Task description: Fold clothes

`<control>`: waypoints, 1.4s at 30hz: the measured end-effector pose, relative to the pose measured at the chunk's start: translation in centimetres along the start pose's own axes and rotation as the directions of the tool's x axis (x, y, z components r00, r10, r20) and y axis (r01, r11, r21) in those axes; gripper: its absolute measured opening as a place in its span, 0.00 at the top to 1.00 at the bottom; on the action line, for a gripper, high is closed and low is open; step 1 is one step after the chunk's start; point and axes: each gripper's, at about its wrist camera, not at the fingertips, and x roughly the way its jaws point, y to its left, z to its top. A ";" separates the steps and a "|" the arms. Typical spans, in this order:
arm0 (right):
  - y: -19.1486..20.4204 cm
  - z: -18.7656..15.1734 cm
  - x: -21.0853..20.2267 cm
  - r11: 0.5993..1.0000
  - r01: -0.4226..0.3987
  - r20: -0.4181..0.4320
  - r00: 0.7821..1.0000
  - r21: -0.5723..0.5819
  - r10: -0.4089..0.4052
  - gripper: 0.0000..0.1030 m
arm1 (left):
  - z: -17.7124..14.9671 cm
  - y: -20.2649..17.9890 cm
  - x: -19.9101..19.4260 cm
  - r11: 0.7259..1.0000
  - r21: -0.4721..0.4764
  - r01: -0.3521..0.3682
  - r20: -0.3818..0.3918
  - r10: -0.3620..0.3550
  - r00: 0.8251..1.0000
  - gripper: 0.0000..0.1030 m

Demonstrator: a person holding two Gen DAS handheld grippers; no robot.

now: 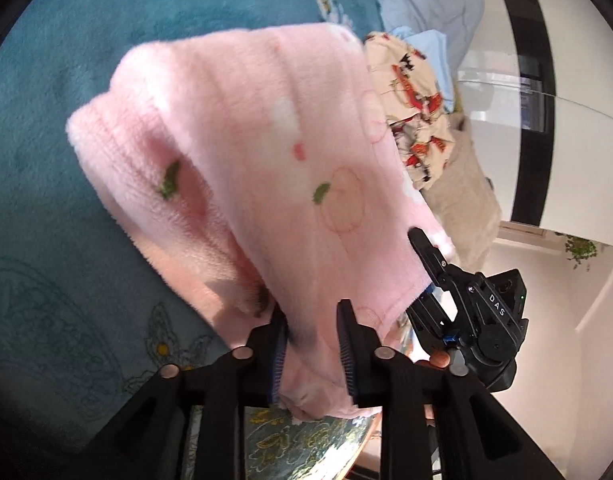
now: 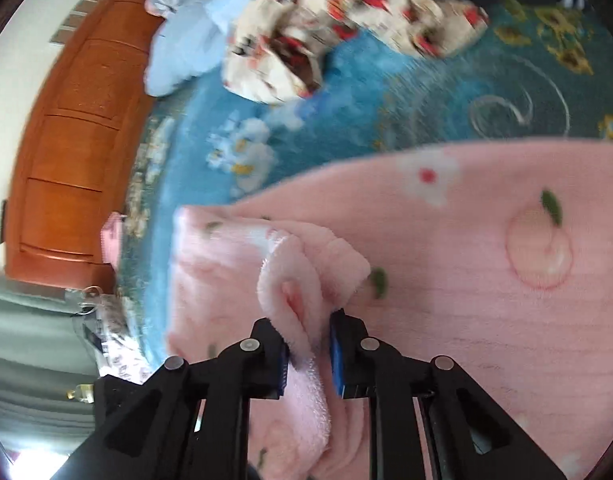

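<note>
- The left gripper [image 1: 312, 344] has its two black fingers [image 1: 348, 354] standing apart, with a thick bunch of the pink fleece garment [image 1: 242, 148] running down between them; the cloth fills the gap and touches the inner pads on both sides, but whether the pads press it cannot be told.
- From those fingers the pink fleece rises up and away in a broad folded sheet, printed with peach outlines, green leaves and white flowers, over the blue blanket [image 1: 66, 80].
- At the garment's right edge in the left wrist view the right gripper [image 1: 422, 276] reaches in from the right, its fingertips at the hem.
- In the right wrist view the right gripper [image 2: 306, 350] has a rolled pink fold lying between its fingers [image 2: 348, 344]; the fold touches the left blue pad, while a narrow gap shows beside the right pad, so a firm pinch cannot be told.
- Beyond that fold the rest of the pink garment spreads flat to the right across the blue blanket [image 2: 346, 92].
- Farther off lie a cream garment with red print [image 2: 326, 20] and a pale blue garment [image 2: 194, 28], well apart from the fingers.
- A wooden door [image 2: 74, 140] stands at the left edge of that view.
</note>
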 end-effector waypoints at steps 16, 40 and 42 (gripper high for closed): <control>-6.3 -1.4 -7.1 0.990 0.017 0.036 0.999 0.141 -0.022 0.84 | 1.4 2.4 0.1 0.985 -0.164 0.046 0.087 -0.032 0.996 0.48; -5.6 -0.9 -5.7 0.992 0.065 -0.013 0.998 0.112 -0.064 0.81 | 4.9 2.8 -0.1 0.962 -0.190 -0.196 0.055 0.210 0.976 0.90; -5.5 -0.9 -5.5 0.991 0.070 -0.018 0.998 0.114 -0.068 0.81 | 4.9 2.6 -0.7 0.966 -0.189 -0.175 0.079 0.193 0.978 0.93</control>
